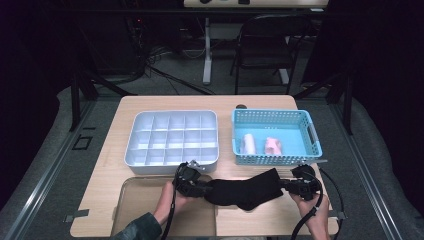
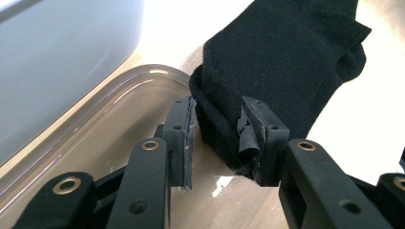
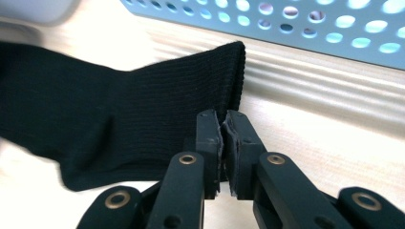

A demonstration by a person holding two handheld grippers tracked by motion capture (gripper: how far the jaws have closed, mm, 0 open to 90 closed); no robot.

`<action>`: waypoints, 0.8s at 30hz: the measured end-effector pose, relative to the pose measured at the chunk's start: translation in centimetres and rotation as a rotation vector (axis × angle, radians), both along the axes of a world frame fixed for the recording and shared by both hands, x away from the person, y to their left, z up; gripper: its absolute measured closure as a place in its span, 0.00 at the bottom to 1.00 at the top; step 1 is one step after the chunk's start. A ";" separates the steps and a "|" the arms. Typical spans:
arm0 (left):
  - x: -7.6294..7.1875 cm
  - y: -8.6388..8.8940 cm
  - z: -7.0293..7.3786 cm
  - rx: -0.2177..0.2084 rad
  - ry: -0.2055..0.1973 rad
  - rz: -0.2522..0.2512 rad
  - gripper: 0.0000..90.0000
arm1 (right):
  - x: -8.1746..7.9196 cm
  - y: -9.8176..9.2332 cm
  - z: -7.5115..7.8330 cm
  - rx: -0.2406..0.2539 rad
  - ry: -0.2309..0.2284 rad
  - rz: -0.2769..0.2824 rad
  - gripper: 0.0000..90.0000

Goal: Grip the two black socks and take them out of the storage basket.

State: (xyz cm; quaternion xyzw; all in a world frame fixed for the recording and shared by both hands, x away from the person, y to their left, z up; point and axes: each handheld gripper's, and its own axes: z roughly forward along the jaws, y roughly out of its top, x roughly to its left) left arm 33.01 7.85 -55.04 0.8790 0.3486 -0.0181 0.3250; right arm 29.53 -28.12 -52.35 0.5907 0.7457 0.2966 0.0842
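Note:
A black sock (image 1: 245, 190) hangs stretched between my two grippers over the table's front edge. My left gripper (image 1: 205, 189) is shut on its bunched toe end; in the left gripper view the folded sock (image 2: 286, 52) fills the gap between the jaws of the left gripper (image 2: 217, 138). My right gripper (image 1: 286, 184) holds the other end. In the right gripper view the right gripper (image 3: 223, 119) has its pads pressed nearly together at the lower corner of the ribbed cuff of the sock (image 3: 119, 109).
A white compartment tray (image 1: 172, 113) (image 2: 57, 57) sits behind my left hand. A blue perforated basket (image 1: 275, 114) (image 3: 286, 24) holds two pink rolls (image 1: 249, 144) (image 1: 273, 145). A clear plastic tray (image 1: 145, 200) (image 2: 119, 105) lies at the front left. A chair stands beyond the table.

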 end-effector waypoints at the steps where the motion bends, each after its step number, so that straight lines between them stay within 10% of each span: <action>1: 0.0 0.0 0.0 0.001 0.000 0.002 0.73 | -0.2 0.0 0.0 0.016 0.006 0.003 0.94; 7: 0.0 -0.2 -0.2 0.008 0.004 0.005 0.72 | 0.3 -0.2 -2.3 -0.001 0.116 0.002 0.93; 15: 0.0 -0.1 -0.1 0.024 -0.006 0.001 0.73 | 0.2 0.7 -2.6 -0.064 0.132 0.020 0.71; 24: -0.1 -0.1 0.0 0.027 -0.024 -0.002 0.80 | 0.2 1.7 -2.9 -0.103 0.124 0.038 0.72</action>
